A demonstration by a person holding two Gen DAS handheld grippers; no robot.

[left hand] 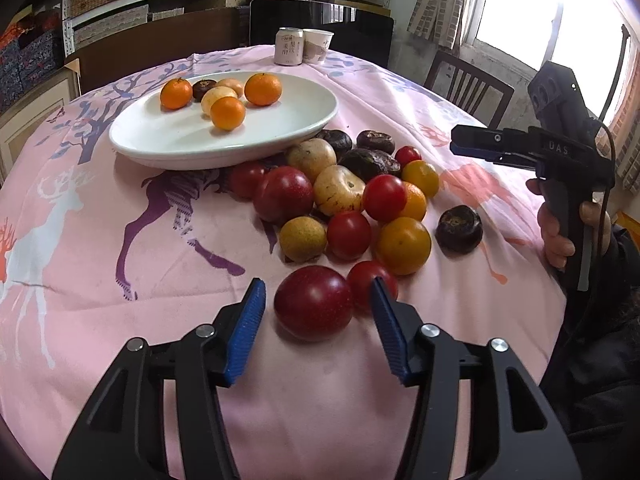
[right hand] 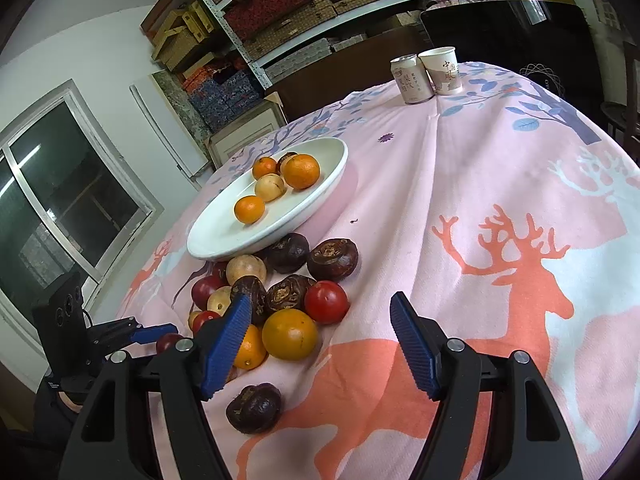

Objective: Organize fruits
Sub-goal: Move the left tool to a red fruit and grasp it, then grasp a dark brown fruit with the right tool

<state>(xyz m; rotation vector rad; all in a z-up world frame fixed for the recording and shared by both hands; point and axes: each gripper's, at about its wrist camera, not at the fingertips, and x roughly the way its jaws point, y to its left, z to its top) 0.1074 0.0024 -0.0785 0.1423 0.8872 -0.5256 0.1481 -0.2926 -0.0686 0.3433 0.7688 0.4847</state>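
Observation:
A white oval plate [left hand: 168, 144] holds three oranges, two pale fruits and a dark one. In front of it lies a pile of red, orange, yellow and dark brown fruits [left hand: 340, 192]. My left gripper [left hand: 318, 300] is open, its blue pads either side of a large red fruit [left hand: 314, 302] without touching it. A lone dark fruit [left hand: 459, 229] lies to the right. My right gripper [right hand: 320, 328] is open and empty above the cloth, right of the pile [right hand: 288, 296]; the lone dark fruit [right hand: 254, 408] lies below its left finger. The plate also shows in the right wrist view [right hand: 224, 236].
A round table wears a pink deer-print cloth [left hand: 100, 240]. A drinks can [left hand: 289, 46] and a paper cup [left hand: 318, 45] stand at the far edge. Chairs [left hand: 468, 88] and shelves of boxes stand behind the table.

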